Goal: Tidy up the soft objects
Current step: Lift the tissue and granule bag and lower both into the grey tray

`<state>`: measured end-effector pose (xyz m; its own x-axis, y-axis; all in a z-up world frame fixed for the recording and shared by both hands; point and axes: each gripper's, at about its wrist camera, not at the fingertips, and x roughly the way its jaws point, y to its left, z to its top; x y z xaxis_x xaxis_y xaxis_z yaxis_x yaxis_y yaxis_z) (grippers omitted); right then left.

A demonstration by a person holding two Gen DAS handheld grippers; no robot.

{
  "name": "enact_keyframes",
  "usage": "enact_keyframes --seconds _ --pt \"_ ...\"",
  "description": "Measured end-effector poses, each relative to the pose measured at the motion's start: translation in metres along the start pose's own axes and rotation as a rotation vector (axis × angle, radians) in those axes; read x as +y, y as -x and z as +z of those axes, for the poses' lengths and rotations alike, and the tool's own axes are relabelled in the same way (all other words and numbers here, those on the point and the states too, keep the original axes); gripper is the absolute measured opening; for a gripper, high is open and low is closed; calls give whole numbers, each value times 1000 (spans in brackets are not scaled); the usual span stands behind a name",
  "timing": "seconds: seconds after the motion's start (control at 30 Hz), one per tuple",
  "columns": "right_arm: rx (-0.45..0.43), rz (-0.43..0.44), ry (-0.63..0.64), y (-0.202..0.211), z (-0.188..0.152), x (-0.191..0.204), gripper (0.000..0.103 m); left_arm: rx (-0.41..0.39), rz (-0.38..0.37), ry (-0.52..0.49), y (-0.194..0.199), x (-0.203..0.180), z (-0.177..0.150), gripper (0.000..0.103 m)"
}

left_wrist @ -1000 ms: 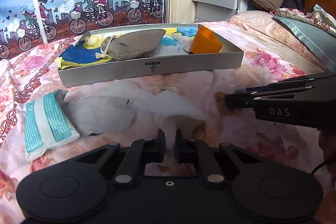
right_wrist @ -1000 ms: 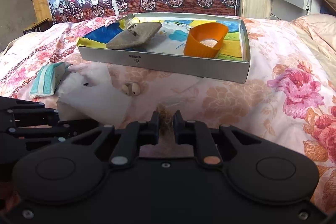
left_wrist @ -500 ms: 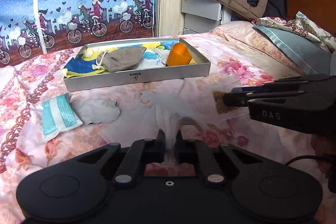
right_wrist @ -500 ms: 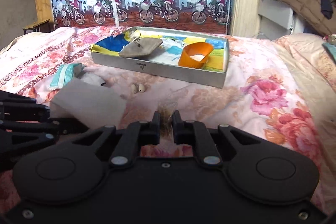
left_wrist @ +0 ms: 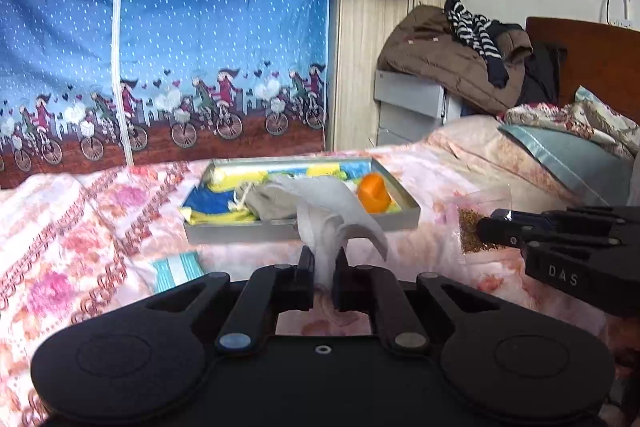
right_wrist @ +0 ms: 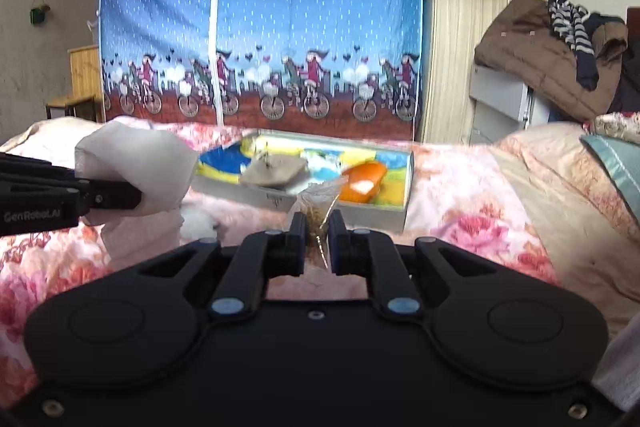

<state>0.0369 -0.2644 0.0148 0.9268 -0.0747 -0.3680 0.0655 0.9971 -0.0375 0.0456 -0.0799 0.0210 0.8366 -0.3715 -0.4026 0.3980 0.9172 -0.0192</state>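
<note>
Left wrist view: the left gripper (left_wrist: 323, 259) is clamped on a white tissue (left_wrist: 332, 211), lifted just ahead of its fingers, grey tray (left_wrist: 304, 227) beyond. Right wrist view: the right gripper (right_wrist: 318, 227) pinches what looks like a clear seed-filled bag (right_wrist: 316, 207), tray (right_wrist: 376, 217) straight ahead.

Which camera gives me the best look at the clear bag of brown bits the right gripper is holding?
Left wrist view: the clear bag hangs side-on from the right gripper, contents plainly visible. The right wrist view shows it only edge-on, mostly hidden between the fingers.
</note>
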Motion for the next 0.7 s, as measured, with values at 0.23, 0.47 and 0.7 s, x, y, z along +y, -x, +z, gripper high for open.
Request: enact_keyframes --seconds 0.23,0.47,0.7 --pt "-118 -4 -50 -48 39 -15 6 -83 32 -37 -58 10 49 8" --pt "-124 -8 -90 -145 60 -35 6 -94 55 -72 -154 33 83 8" --pt "-112 37 -81 -210 53 -31 6 -5 113 -20 -243 54 73 8"
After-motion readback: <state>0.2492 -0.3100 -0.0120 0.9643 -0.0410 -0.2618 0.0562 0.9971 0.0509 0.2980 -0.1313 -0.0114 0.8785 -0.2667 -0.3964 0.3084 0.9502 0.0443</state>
